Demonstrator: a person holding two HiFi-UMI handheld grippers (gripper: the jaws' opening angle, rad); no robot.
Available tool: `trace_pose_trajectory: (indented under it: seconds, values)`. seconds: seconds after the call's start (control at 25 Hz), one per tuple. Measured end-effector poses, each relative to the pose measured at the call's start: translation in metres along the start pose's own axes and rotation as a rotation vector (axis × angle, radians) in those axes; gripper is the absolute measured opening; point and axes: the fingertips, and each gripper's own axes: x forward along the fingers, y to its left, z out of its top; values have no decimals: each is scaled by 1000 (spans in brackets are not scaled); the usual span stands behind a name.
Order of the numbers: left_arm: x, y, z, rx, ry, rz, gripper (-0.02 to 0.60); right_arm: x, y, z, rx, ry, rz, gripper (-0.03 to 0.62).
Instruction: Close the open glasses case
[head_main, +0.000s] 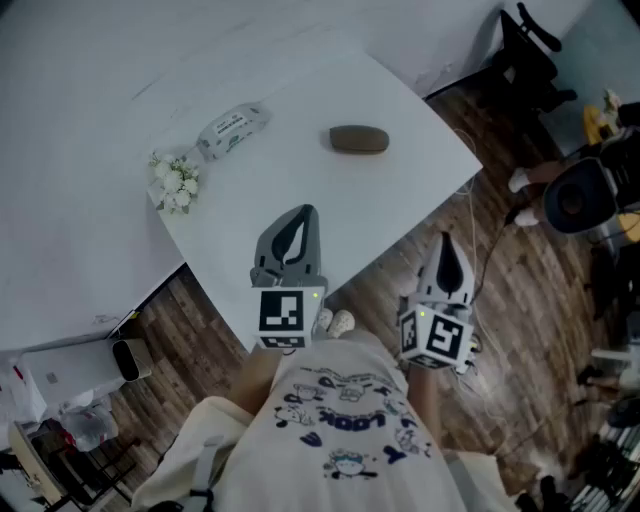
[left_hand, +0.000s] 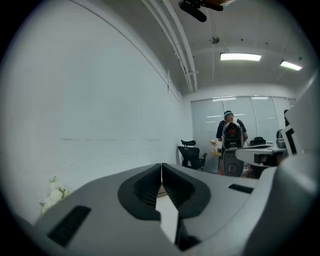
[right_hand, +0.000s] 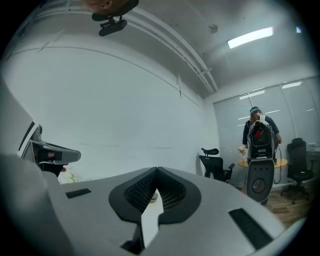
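Both grippers are pinched shut on nothing, my left gripper (head_main: 303, 214) hanging over the near corner of the table (head_main: 390, 200) and my right gripper (head_main: 446, 242) just off its edge, held back, I reckon, because the brown glasses case (head_main: 358, 139) lies well ahead mid-table, lid apparently down already.

We look down in dim, cool light: the white table (head_main: 300, 180) is the brightest patch, while the wooden floor (head_main: 520, 330) on the right goes murky. Shadows stay soft. Both gripper views bend hard at the edges, with black corners. A ceiling light (left_hand: 240, 57) glares white on the left, a strip light (right_hand: 250, 37) on the right. Up close, the left gripper (left_hand: 161, 172) and right gripper (right_hand: 156, 177) look soft.
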Motion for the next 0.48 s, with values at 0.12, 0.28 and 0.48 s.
trace_pose_trajectory:
  seconds: [0.12, 0.28, 0.48]
  values:
    - [-2, 0, -1, 6, 6, -3, 5, -2, -1, -2, 2, 6, -6, 2]
    - [-2, 0, -2, 6, 12, -7, 5, 0, -1, 0, -7, -1, -1, 2]
    - [1, 3, -2, 11, 11, -10, 5, 4, 2, 0, -13, 0, 2, 2]
